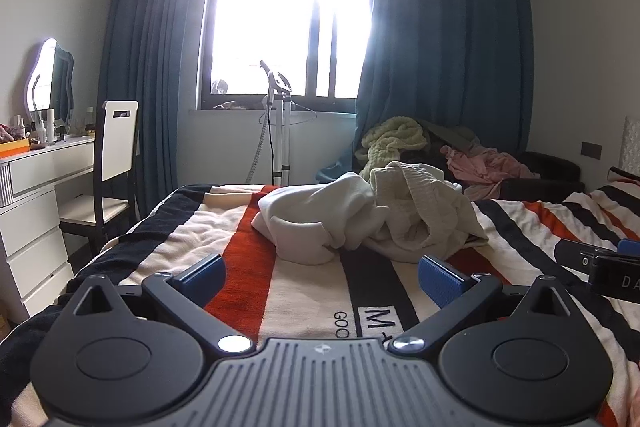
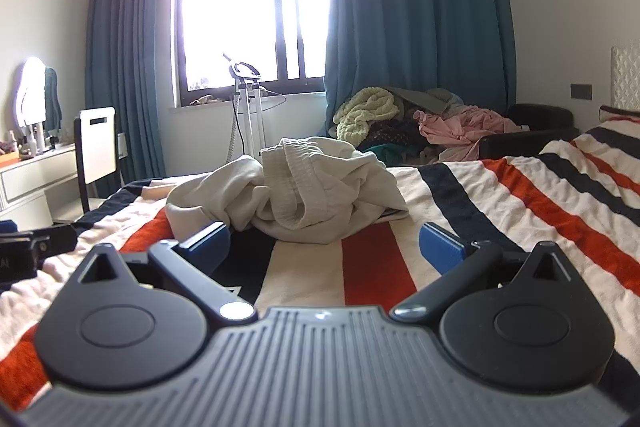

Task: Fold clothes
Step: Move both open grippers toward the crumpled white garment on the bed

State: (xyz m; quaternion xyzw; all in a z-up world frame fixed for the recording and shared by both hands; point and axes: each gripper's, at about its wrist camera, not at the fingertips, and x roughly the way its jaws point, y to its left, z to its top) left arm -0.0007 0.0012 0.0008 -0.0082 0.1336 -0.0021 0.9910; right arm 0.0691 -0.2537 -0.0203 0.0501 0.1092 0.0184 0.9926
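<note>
Left tool [image 1: 320, 273] low over the striped bed [image 1: 280, 307], fingers spread wide, nothing held. Ahead, between both tools, a crumpled cream garment [image 1: 368, 215] lies heaped mid-bed, untouched. Right tool [image 2: 326, 241] likewise wide and empty, just short of the heap. Clothes pile [image 2: 420, 123] beyond, under the curtain.

Cream-white garment [image 1: 360, 215] [image 2: 292, 195] lies crumpled in an unfolded heap on striped bedspread [image 1: 280, 267] [image 2: 520, 195], mid-bed. Ribbed elastic band stands up at top of heap; smooth folds spill to left side
</note>
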